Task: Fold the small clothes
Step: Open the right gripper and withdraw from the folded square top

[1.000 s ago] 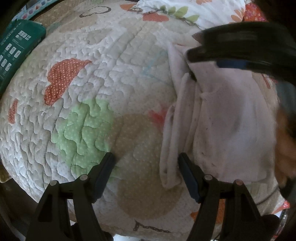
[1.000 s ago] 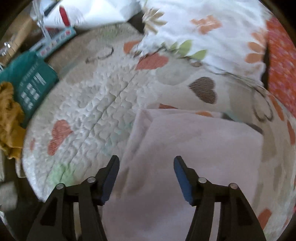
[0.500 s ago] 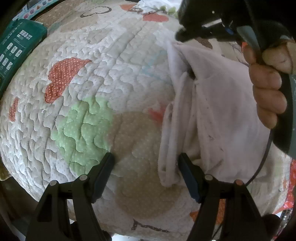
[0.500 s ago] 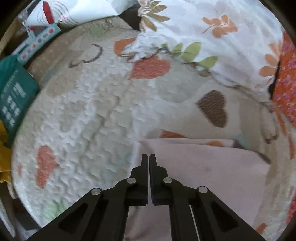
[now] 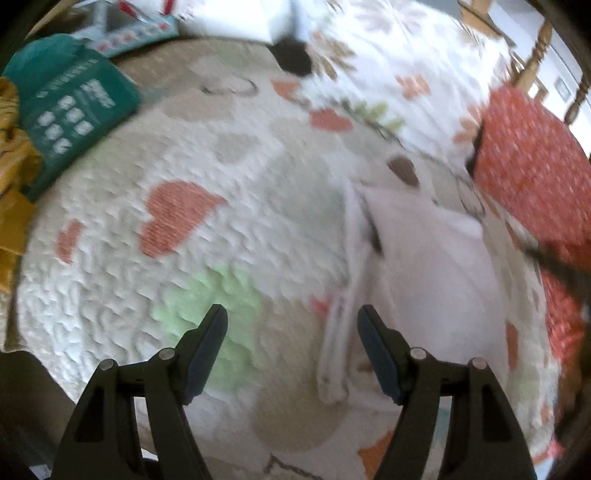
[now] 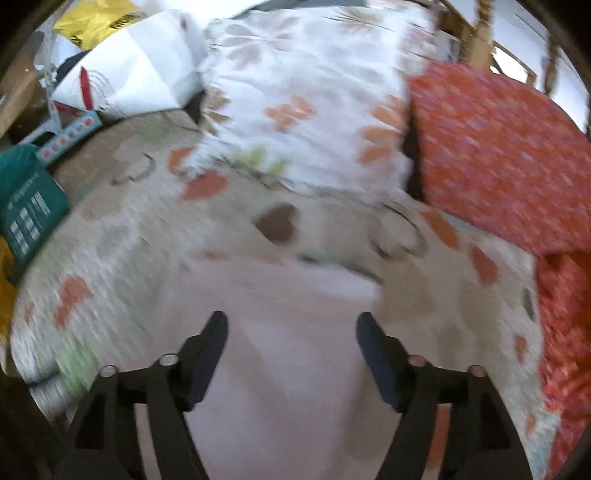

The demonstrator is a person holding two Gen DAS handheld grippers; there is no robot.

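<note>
**Both grippers spread above the folded garment**

My left gripper (image 5: 291, 325) has its fingers wide apart, gripping nothing, over the white quilted heart-patterned bedspread (image 5: 207, 229). The pale pink folded cotton garment (image 5: 424, 266) lies flat on it, to the right of that gripper. My right gripper (image 6: 291, 330) is spread too, hovering above the same cloth (image 6: 288, 332). Both views are blurred

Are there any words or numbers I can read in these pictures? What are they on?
None can be read.
Green packet: white print and small white boxes, too blurred to read.
Yellow bag: dark lettering, too blurred and small.
White bag: a red mark, no letters I can make out.
Pale folded garment and heart quilt: pictures only, no writing visible.
</note>
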